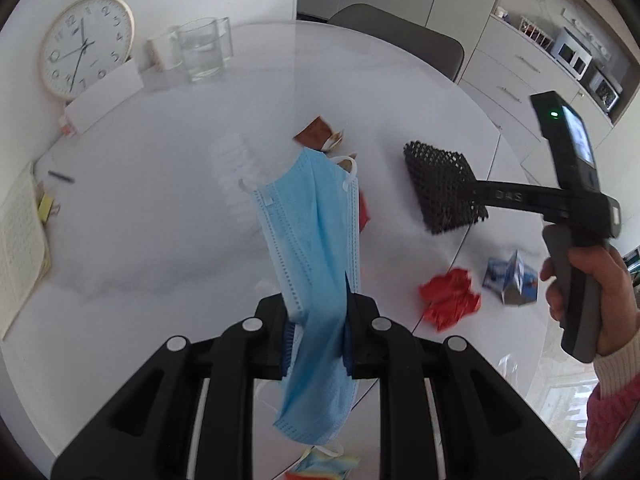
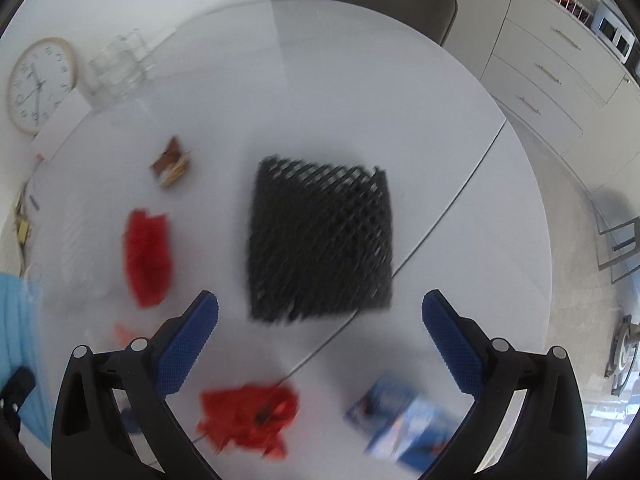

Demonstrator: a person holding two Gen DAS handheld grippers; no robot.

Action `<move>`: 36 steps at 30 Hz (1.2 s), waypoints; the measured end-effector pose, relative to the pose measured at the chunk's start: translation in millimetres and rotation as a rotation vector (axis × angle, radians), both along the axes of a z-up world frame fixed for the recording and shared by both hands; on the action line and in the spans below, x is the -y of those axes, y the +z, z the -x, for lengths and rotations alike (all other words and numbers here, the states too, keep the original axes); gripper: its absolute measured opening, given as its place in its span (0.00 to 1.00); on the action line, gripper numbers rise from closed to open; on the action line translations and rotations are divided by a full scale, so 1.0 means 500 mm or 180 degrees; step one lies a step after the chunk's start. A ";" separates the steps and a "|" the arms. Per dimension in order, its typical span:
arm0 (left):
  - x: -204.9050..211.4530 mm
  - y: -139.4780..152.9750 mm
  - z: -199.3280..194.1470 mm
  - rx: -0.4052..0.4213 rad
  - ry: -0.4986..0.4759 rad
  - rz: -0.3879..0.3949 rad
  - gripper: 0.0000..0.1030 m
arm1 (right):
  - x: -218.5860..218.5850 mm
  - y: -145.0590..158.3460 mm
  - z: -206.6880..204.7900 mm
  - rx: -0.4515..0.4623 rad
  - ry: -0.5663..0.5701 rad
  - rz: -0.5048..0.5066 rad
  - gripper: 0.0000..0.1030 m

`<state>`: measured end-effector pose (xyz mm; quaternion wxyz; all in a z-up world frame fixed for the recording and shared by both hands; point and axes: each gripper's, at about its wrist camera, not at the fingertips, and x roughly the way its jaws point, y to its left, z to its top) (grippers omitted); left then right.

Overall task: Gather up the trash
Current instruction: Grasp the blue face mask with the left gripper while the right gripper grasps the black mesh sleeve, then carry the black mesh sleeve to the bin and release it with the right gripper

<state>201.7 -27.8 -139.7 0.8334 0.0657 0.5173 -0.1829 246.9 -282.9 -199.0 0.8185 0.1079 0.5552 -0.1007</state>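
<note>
Pinching a blue face mask [image 1: 316, 248] in my left gripper [image 1: 318, 320], jaws nearly shut on it; mask hangs above the white round table [image 1: 160, 208], centre of the left-wrist frame. My right gripper [image 2: 320, 336] is wide open w/ nothing between the blue pads [image 2: 188, 344], over a black mesh basket [image 2: 320, 236] mid-frame. Other trash on the table: crumpled red wrapper [image 2: 250, 416] bottom centre, second red wrapper [image 2: 148, 256] at left, blue packet [image 2: 404, 420] bottom right, brown wrapper [image 2: 172, 162] upper left. Wall clock [image 1: 86, 46] & drinking glasses [image 1: 200, 48] upper left in the left-wrist frame. Right-wrist pic is blurred.
</note>
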 end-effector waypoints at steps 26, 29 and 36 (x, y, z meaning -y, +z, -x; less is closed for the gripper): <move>0.049 0.017 -0.008 -0.0011 0.0188 -0.0135 0.18 | 0.098 0.039 0.002 0.0207 0.0369 -0.0659 0.13; 0.041 0.053 0.033 0.0126 0.0117 -0.0120 0.18 | 0.105 0.101 0.063 0.0401 0.0326 -0.0562 0.13; 0.053 0.124 0.180 0.0292 -0.0314 0.0063 0.18 | 0.119 0.259 0.358 0.0857 -0.0090 -0.0188 0.16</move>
